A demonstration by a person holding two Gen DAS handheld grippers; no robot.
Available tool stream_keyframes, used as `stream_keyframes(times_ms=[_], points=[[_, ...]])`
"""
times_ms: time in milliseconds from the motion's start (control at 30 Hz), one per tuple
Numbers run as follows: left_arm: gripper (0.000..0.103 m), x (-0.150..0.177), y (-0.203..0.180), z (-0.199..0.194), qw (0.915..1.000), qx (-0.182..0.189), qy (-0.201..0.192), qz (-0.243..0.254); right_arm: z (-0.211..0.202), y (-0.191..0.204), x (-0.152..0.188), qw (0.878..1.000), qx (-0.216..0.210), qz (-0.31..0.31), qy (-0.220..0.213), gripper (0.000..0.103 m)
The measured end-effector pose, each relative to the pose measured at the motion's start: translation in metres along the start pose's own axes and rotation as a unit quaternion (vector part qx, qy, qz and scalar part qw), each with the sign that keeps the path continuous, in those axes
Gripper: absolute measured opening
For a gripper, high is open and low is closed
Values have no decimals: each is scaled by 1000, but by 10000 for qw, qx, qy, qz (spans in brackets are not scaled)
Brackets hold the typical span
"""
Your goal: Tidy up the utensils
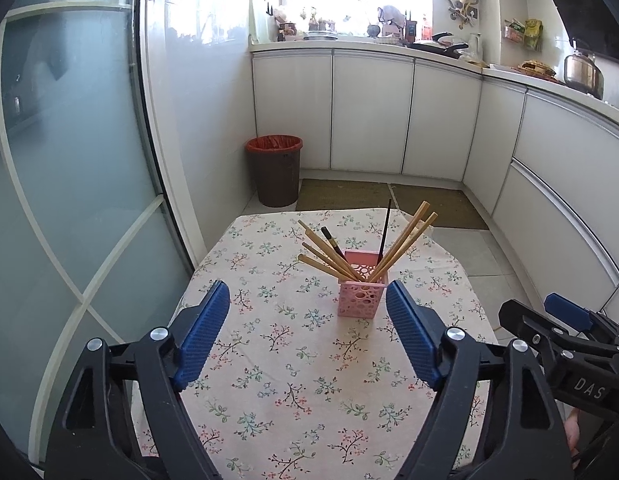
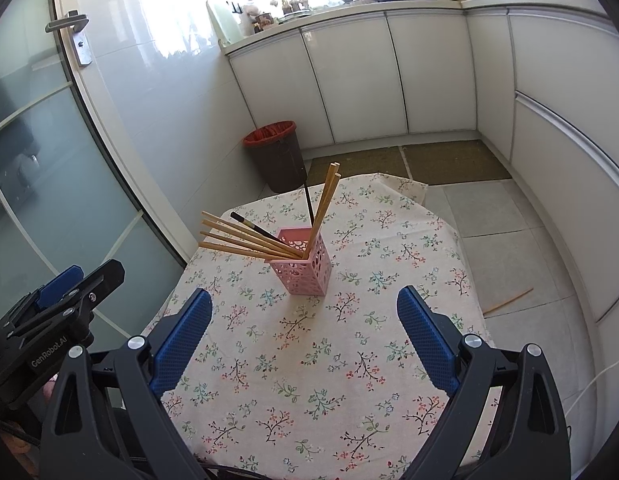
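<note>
A pink perforated holder [image 1: 359, 292] stands upright on the floral tablecloth [image 1: 269, 360], also in the right wrist view [image 2: 305, 268]. Several wooden chopsticks [image 1: 329, 254] and two black ones [image 1: 385, 228] lean out of it; they also show in the right wrist view [image 2: 245, 240]. My left gripper [image 1: 307, 304] is open and empty, just short of the holder. My right gripper [image 2: 303, 312] is open and empty, near the holder's front. Each gripper shows at the edge of the other's view: the right gripper [image 1: 565, 320], the left gripper [image 2: 69, 284].
One wooden chopstick [image 2: 507, 301] lies on the tiled floor right of the table. A brown bin with a red liner [image 1: 274, 170] stands beyond the table. White cabinets [image 1: 369, 112] run along the back and right. A glass door [image 1: 69, 160] is on the left.
</note>
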State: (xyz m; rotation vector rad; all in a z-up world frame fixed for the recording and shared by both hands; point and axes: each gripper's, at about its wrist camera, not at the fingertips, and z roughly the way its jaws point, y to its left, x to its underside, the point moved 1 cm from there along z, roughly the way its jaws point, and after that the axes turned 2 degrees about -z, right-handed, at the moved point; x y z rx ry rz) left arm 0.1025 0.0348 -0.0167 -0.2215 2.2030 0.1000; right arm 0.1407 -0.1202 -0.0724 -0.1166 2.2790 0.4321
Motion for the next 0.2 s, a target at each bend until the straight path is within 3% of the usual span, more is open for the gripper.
stream_keyframes(times_ms=[67, 200], points=[[96, -1, 1, 0, 10000, -17, 33, -8, 0, -1, 0, 10000, -8, 24, 3, 91], [96, -1, 3, 0, 9999, 66, 67, -83, 1, -3, -1, 10000, -27, 62, 17, 91]])
